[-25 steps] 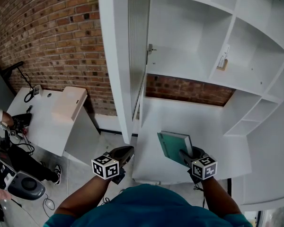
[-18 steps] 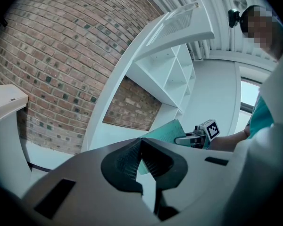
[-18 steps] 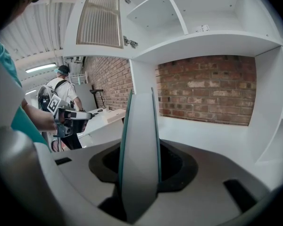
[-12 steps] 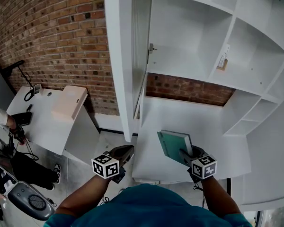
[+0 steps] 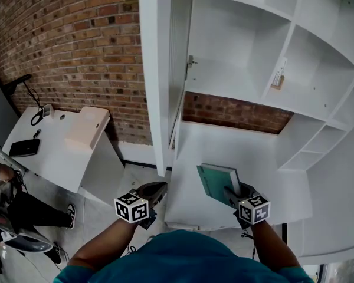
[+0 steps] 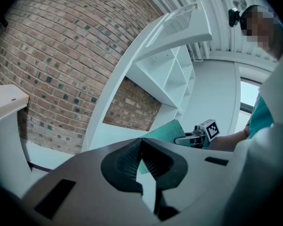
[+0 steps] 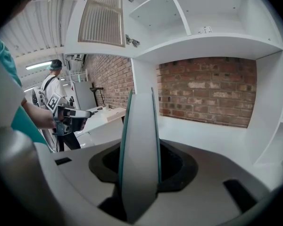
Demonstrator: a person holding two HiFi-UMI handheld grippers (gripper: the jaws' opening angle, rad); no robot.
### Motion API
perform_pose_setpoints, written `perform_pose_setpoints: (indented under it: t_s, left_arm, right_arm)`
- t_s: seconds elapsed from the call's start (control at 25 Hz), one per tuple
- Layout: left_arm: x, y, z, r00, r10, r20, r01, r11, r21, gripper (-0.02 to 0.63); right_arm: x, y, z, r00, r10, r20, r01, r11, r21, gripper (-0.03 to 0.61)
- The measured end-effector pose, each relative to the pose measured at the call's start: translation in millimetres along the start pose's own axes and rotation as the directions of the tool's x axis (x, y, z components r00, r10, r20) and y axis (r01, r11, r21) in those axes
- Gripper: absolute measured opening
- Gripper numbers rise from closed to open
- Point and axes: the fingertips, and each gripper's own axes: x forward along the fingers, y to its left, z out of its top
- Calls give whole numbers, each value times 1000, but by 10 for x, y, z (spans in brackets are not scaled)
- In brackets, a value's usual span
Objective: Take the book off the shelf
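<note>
Book (image 5: 216,180) clamped in right hand-held gripper (image 5: 230,193) over white shelf (image 5: 253,155); left hand-held gripper (image 5: 158,188) closed, empty | brick wall (image 5: 65,52) behind

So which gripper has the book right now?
The right gripper: its jaws are clamped on the teal book. The left gripper is shut with nothing between its jaws.

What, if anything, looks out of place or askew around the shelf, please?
Nothing stands out: the teal book is held cleanly in the right claw by the white shelf, and nothing looks spilled or damaged.
</note>
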Motion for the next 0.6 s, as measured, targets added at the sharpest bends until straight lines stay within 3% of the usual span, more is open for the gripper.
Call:
perform_pose_setpoints:
  t_s: [0.6]
  left_arm:
    - [-1,10,18,1000,-3,-3,3,1000,6,15]
  right_arm:
    - [23,20,28,1000,5,-4,-5,1000,-8,175]
